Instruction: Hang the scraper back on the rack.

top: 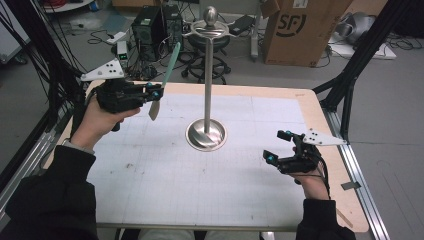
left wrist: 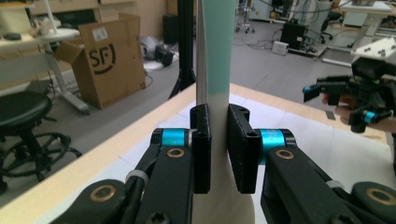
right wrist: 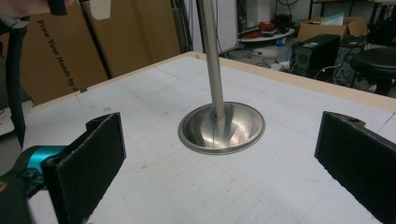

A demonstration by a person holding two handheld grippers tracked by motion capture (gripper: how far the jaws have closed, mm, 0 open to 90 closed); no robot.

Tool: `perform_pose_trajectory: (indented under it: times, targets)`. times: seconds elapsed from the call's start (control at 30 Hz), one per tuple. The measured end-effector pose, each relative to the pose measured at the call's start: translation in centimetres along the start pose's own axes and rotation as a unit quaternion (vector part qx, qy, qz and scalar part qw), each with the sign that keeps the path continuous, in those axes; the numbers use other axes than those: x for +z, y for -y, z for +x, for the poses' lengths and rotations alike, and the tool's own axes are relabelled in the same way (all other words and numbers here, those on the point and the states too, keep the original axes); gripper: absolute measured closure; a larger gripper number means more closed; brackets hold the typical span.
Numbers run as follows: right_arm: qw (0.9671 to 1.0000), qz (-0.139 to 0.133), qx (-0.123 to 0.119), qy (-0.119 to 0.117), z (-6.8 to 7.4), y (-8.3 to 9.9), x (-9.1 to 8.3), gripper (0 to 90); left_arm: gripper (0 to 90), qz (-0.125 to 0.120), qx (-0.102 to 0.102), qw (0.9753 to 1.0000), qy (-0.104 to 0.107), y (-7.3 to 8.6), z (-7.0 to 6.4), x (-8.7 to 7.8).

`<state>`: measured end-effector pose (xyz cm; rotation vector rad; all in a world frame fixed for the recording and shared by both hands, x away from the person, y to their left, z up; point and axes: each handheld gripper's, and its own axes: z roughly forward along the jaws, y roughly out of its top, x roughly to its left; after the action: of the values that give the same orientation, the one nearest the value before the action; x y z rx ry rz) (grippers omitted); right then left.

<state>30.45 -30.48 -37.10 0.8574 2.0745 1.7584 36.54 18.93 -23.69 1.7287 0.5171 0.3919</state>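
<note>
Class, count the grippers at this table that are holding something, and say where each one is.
1: the left gripper, raised at the table's far left, clamps a green-handled spatula. The right gripper, near right, is open.

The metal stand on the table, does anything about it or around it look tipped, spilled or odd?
Nothing stands out. The metal stand is upright on its round base, and the table shows only faint marks. The left gripper holds a teal-handled spatula tilted in the air; the right gripper is open.
</note>
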Motion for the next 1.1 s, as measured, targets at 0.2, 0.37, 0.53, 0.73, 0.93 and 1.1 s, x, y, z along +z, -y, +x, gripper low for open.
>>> perform_pose_trajectory:
  times: [0.2, 0.37, 0.53, 0.73, 0.93, 1.1]
  targets:
    - [1.0, -0.002, 0.004, -0.001, -0.1, 0.0, -0.1, 0.7, 80.2, 0.001, 0.016, 0.9998, -0.008, -1.5, -0.1, 0.0]
    - [1.0, -0.004, 0.007, 0.0, -0.1, 0.0, -0.3, 0.7, 80.2, -0.002, 0.018, 0.9997, -0.016, -1.9, -0.1, 0.2]
    - [1.0, -0.007, 0.005, -0.002, -0.2, 0.0, -0.3, 0.7, 80.2, -0.001, 0.018, 0.9997, -0.018, -1.9, -0.1, 0.4]
    - [0.9998, -0.015, 0.011, -0.002, -0.2, -0.1, -0.6, 0.7, 80.2, 0.003, 0.018, 0.9997, -0.017, -1.7, 0.0, 0.8]
    - [0.9998, -0.017, 0.011, -0.004, -0.2, -0.1, -0.6, 0.7, 80.1, 0.008, 0.021, 0.9996, -0.02, -1.6, -0.1, 1.6]
    - [0.9998, -0.014, 0.009, -0.01, -0.1, -0.1, -0.4, 0.7, 80.0, 0.011, 0.02, 0.9996, -0.019, -1.3, -0.3, 2.5]
